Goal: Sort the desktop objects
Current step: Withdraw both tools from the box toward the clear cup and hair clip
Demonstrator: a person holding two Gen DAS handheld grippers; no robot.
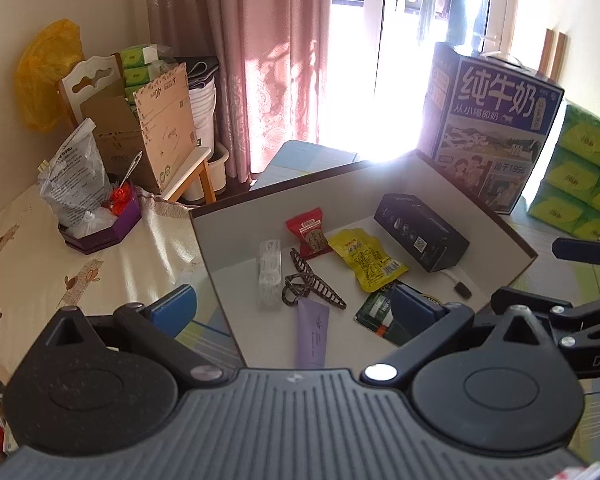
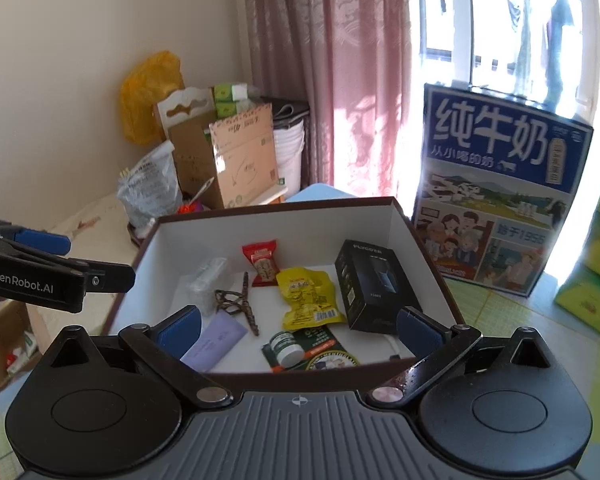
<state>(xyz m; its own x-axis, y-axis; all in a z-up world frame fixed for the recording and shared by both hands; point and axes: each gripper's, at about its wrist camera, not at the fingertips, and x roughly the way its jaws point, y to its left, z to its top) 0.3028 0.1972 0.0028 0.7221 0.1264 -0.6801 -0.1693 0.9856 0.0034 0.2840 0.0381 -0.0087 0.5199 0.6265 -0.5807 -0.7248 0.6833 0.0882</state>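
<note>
From my left tool's camera, my left tool [image 1: 292, 312] is wide open and holds nothing. Its two blue pads hang above the near side of the white box [image 1: 236, 276]. I use this box as my landmark. Inside it, a black carton [image 1: 420, 236] lies near the far right wall. A red snack packet [image 1: 308, 232] lies near the middle, and a yellow snack packet [image 1: 364, 260] lies just right of it, between the red one and the black carton. A clear plastic piece [image 1: 269, 276] lies left of the red packet. A brown hair clip [image 1: 308, 288] lies just beside the clear piece. A purple tube [image 1: 313, 332] lies at the near side, touching the clip's end. A green packet [image 1: 384, 312] lies at the near right, partly behind my right pad. A blue milk carton [image 1: 496, 128] stands behind the box. My right tool [image 1: 580, 280] pokes in at the right edge.

From my right tool's camera, my right tool [image 2: 298, 328] is wide open too and holds nothing. It hangs over the near wall of the box. A small white-capped bottle [image 2: 286, 346] lies on the green packet. My left tool shows at the left, beside the box.
</note>
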